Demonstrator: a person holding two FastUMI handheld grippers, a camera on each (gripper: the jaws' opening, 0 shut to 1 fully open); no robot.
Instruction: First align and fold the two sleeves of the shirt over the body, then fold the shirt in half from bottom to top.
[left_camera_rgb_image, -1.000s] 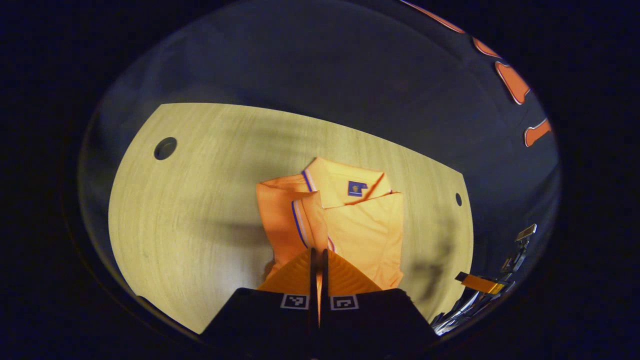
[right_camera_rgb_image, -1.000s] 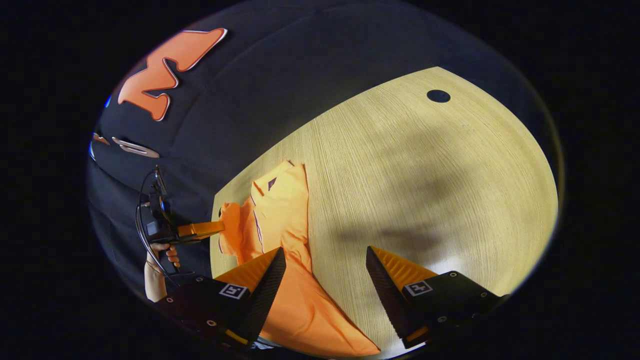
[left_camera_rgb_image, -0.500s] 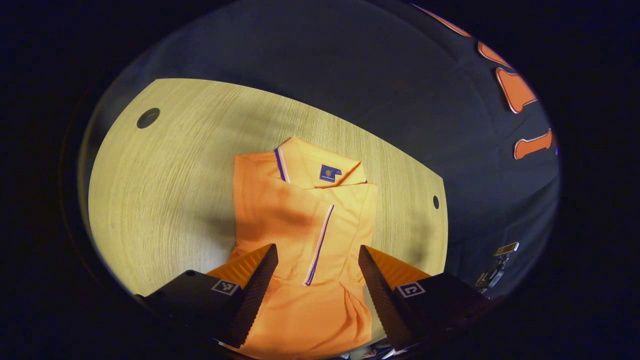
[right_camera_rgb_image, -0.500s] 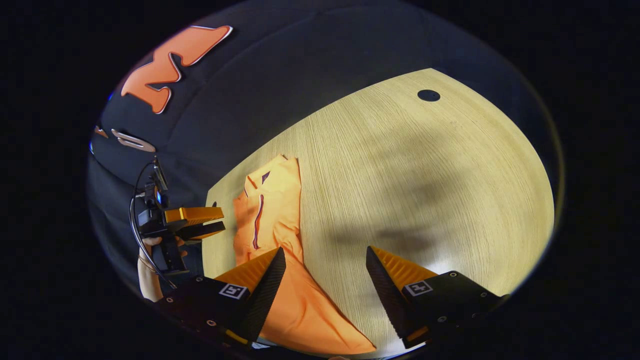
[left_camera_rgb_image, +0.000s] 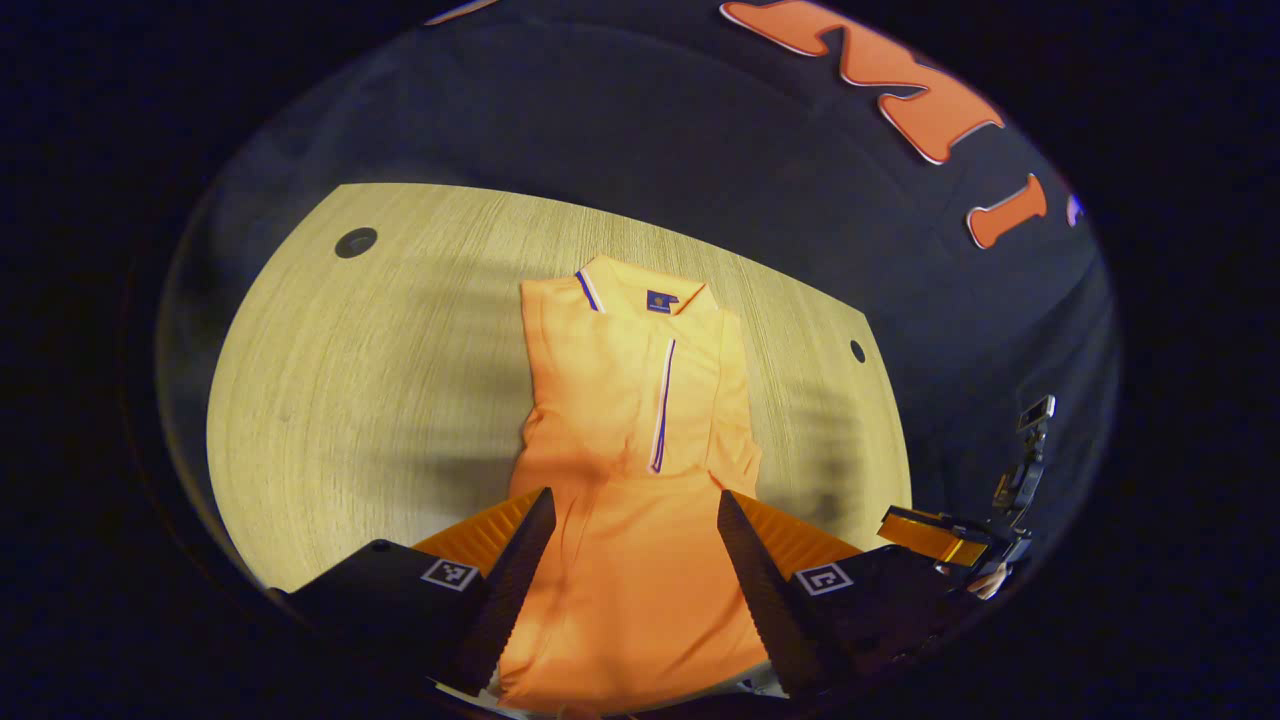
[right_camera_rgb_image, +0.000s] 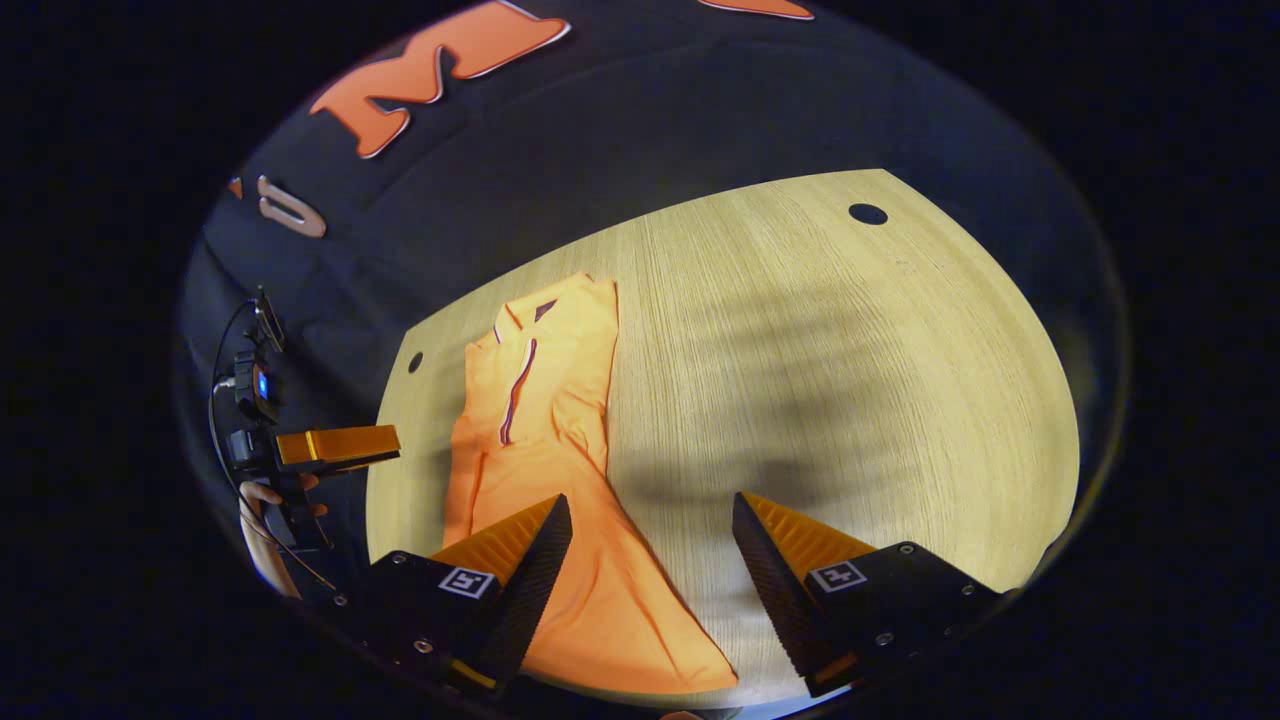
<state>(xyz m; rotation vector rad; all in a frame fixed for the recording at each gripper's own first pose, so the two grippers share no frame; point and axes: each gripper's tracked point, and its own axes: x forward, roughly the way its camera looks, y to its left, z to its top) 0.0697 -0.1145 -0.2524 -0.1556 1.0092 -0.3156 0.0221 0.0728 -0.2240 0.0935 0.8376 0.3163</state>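
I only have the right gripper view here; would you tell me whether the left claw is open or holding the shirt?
Observer: In the left gripper view the left claw is open. The shirt lies flat on the table beyond its fingers, ungripped.
Operator: Thank you. Are both sleeves folded in?
Observer: Seen head-on, both lie over the body, and a striped cuff runs down the middle.
Operator: And where does my right claw sit?
Observer: The right claw hangs by the near right corner of the table, apart from the shirt.
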